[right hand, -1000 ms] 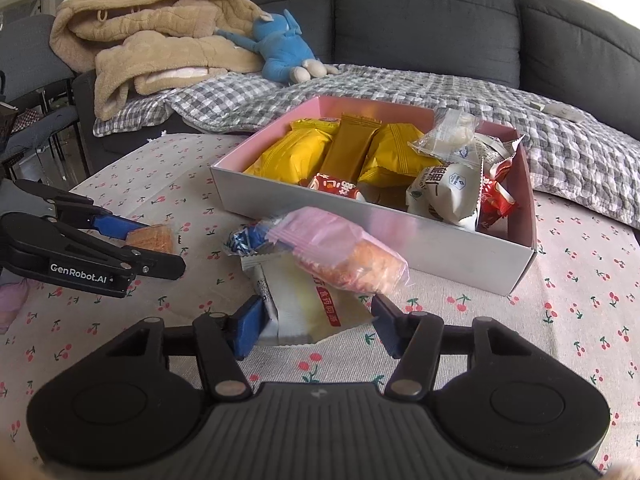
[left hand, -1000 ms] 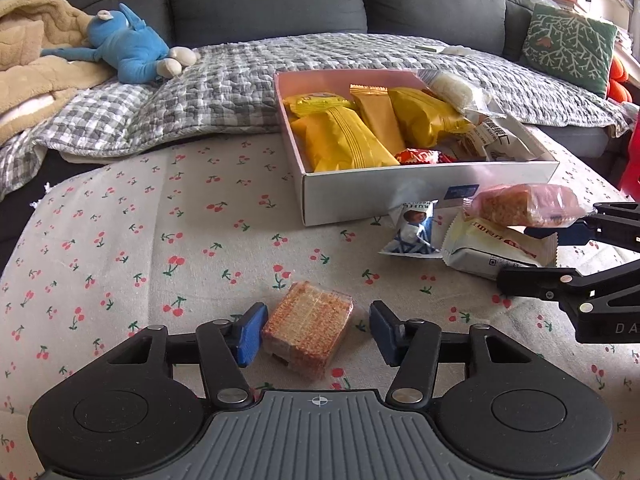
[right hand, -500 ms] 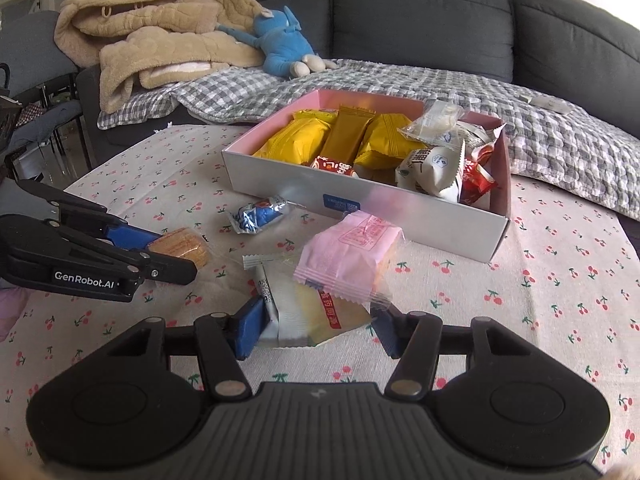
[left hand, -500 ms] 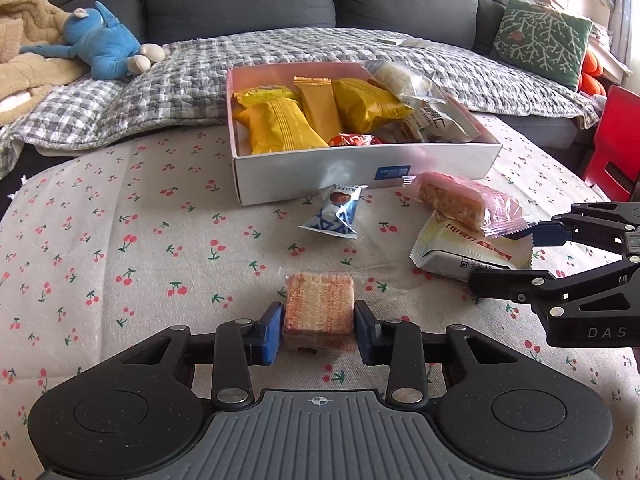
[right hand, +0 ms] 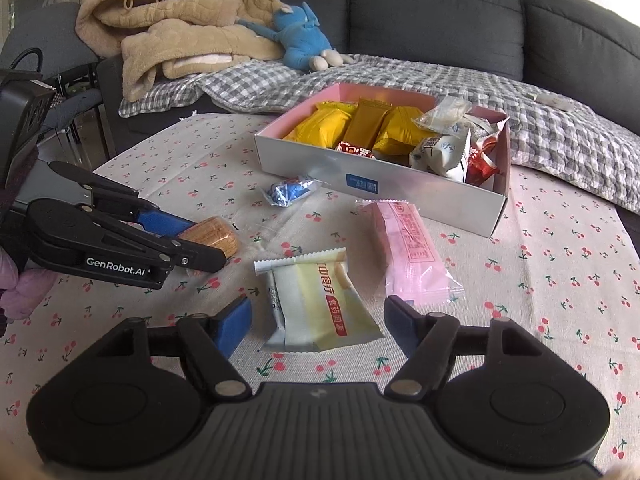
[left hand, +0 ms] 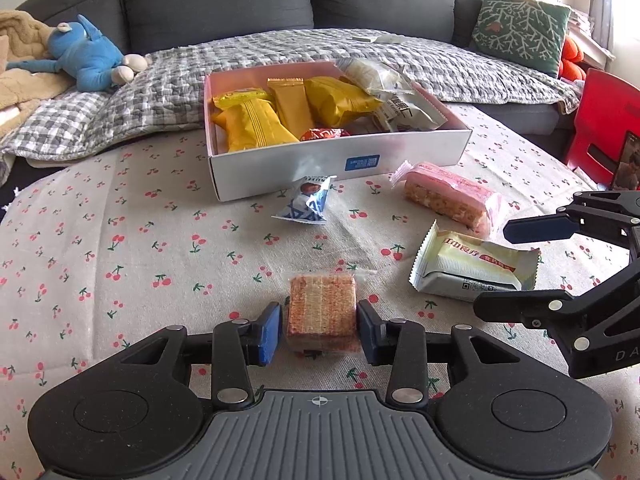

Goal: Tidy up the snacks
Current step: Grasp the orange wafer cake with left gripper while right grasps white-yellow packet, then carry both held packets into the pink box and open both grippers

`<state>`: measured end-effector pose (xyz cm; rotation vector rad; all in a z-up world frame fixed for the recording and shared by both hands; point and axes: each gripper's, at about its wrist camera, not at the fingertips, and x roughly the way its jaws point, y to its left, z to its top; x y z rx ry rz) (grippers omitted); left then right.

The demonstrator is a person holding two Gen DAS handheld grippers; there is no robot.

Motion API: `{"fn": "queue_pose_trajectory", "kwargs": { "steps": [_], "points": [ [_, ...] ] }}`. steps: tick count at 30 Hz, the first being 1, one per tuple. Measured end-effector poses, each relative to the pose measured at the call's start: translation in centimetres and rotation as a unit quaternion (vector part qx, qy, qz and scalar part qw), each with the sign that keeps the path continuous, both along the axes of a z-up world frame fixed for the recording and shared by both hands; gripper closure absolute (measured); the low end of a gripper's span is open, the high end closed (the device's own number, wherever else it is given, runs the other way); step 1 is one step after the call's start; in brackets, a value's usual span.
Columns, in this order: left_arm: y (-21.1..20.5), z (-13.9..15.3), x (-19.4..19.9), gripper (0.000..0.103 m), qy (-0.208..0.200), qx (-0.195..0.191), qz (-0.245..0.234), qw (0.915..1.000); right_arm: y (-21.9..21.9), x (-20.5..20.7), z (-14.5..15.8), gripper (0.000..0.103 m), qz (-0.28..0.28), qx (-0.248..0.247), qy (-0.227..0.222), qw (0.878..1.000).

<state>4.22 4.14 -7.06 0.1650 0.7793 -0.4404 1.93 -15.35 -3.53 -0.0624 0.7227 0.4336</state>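
Left gripper (left hand: 319, 334): blue pads sit on either side of the wafer snack (left hand: 322, 312), at lower centre of the left wrist view. The jaws have just been opening a little. A thin gap appears at the left pad, the right pad looks to touch the wrapper, and a firm grip cannot be confirmed. The wafer snack rests on the cherry-print tablecloth (left hand: 120, 248).

Right gripper (right hand: 318, 322): jaws have just been opening and stand wide, holding nothing. Between and just beyond its pads, low in the right wrist view, lies the pale yellow packet (right hand: 316, 304) flat on the cloth. The pink packet (right hand: 412, 252) lies just to the right of it, near the right pad but not gripped.

Snack box (left hand: 340, 168), white outside and pink inside, sits upper centre of the left wrist view, on the cloth. It holds yellow packets (left hand: 256, 126), an orange bar (left hand: 290, 106), a small red piece and white wrappers at the right end. The small blue-and-white candy (left hand: 308, 204) lies on the cloth just in front of the box's near wall.

Background, top of frame: grey sofa (left hand: 240, 0), checked blanket, blue plush toy (left hand: 92, 60) at upper left.
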Motion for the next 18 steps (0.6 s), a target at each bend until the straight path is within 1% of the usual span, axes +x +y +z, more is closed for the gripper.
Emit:
{"fn": "queue_pose_trajectory", "kwargs": {
  "steps": [2, 6, 8, 10, 11, 12, 15, 17, 18],
  "points": [
    [0.1, -0.1, 0.2, 0.060, 0.001, -0.002, 0.004, 1.0000, 0.1, 0.5, -0.1, 0.032, 0.002, 0.001, 0.002, 1.000],
    [0.2, -0.2, 0.3, 0.059, 0.003, -0.010, 0.012, 0.9999, 0.5, 1.2, -0.8, 0.040, 0.010, -0.001, 0.017, 1.000],
    [0.2, -0.2, 0.3, 0.059, 0.003, -0.012, 0.016, 0.9998, 0.8, 1.2, -1.0, 0.042, 0.010, -0.007, 0.015, 1.000],
    [0.1, -0.2, 0.3, 0.059, 0.002, -0.012, 0.018, 0.9998, 0.9, 1.2, -1.0, 0.049, 0.012, -0.008, 0.013, 1.000],
    [0.1, -0.2, 0.3, 0.060, 0.002, -0.013, 0.019, 0.9997, 0.9, 1.2, -0.9, 0.054, 0.014, -0.009, 0.013, 1.000],
    [0.1, -0.2, 0.3, 0.061, 0.004, -0.015, 0.020, 0.9997, 1.0, 1.1, -0.8, 0.056, 0.017, -0.008, 0.013, 1.000],
    [0.1, -0.2, 0.3, 0.063, 0.007, -0.018, 0.024, 0.9995, 1.2, 0.8, -0.7, 0.059, 0.022, -0.013, 0.012, 1.000],
    [0.0, -0.1, 0.2, 0.070, 0.010, -0.020, 0.024, 0.9995, 1.2, 0.7, -0.6, 0.059, 0.024, -0.013, 0.012, 1.000],
    [-0.1, 0.0, 0.2, 0.070, 0.010, -0.019, 0.026, 0.9994, 1.2, 0.7, -0.5, 0.059, 0.023, -0.011, 0.016, 1.000]
  ]
}}
